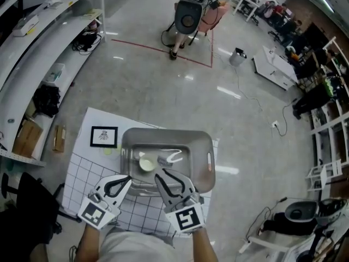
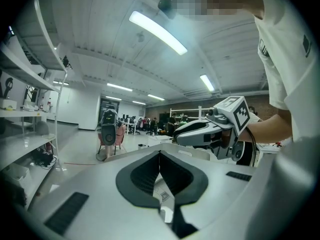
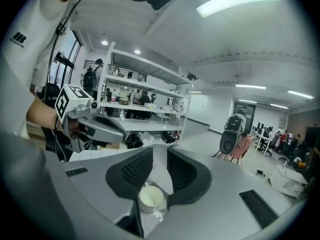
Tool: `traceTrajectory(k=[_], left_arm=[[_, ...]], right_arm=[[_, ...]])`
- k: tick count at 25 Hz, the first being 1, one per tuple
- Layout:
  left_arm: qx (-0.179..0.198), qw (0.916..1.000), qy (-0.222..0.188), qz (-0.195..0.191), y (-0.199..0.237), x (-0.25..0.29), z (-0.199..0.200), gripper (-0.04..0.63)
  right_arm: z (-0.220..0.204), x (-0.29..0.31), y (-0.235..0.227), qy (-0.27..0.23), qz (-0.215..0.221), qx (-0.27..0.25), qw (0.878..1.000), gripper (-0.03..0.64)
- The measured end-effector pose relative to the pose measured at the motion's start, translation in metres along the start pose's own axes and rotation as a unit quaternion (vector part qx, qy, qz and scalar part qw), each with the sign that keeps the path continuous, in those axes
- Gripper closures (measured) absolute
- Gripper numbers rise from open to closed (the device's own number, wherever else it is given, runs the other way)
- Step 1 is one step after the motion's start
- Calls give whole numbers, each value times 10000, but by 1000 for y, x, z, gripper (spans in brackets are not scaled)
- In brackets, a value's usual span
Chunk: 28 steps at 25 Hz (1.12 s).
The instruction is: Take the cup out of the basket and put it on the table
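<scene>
A black-framed white card [image 1: 103,136] lies at the far left of the white grid-lined table mat [image 1: 80,174], beside a grey rectangular plastic basket [image 1: 209,144]. The left gripper [image 1: 128,178] hangs over the basket's near left corner with its jaws pressed together, nothing between them. The small white round cup [image 1: 146,164] stands upright inside the basket, left of its middle, and a pale curved object [image 1: 170,158] that cannot be identified lies just beside it. The right gripper [image 3: 160,155] is above the basket's near edge, its jaws slightly spread. The cup shows through the gap, and the pads do not press on it.
</scene>
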<state>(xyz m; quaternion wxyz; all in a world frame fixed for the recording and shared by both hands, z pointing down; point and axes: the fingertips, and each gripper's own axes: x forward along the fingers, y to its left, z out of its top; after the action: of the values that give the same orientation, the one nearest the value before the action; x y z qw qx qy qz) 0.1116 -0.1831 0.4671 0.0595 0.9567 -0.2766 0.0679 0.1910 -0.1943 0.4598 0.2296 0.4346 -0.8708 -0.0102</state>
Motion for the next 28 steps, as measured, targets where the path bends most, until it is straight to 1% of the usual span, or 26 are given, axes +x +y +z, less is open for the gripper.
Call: traceTrajectory(k=[3, 6, 11, 14, 16, 18, 21, 25, 28], left_arm=[[103, 9999, 32, -49, 0, 3, 0, 586], [87, 9999, 81, -51, 1, 6, -3, 586], [116, 9998, 117, -56, 3, 9, -3, 586], [25, 9999, 90, -43, 4, 11, -5, 586], [20, 9999, 101, -42, 5, 11, -6, 586], [25, 9999, 119, -45, 6, 11, -8, 586], [-29, 9999, 126, -38, 8, 12, -9, 586], [-53, 9998, 167, -43, 10, 13, -13, 586], [-198, 9996, 208, -4, 12, 14, -15, 586]], right_arm=[[-1, 15, -1, 158, 328, -312, 9988, 527], [-12, 35, 1, 319, 646, -614, 9955, 495], [-38, 66, 10, 772, 1242, -1267, 9811, 421], [-54, 82, 17, 967, 1530, -1462, 9726, 380], [-68, 91, 23, 1117, 1769, -1476, 9667, 353], [-84, 100, 30, 1328, 2043, -1497, 9582, 308], [-111, 113, 35, 1698, 2360, -1720, 9412, 247], [-143, 129, 39, 2121, 2686, -2019, 9176, 204], [-160, 136, 42, 2302, 2911, -2019, 9064, 186]])
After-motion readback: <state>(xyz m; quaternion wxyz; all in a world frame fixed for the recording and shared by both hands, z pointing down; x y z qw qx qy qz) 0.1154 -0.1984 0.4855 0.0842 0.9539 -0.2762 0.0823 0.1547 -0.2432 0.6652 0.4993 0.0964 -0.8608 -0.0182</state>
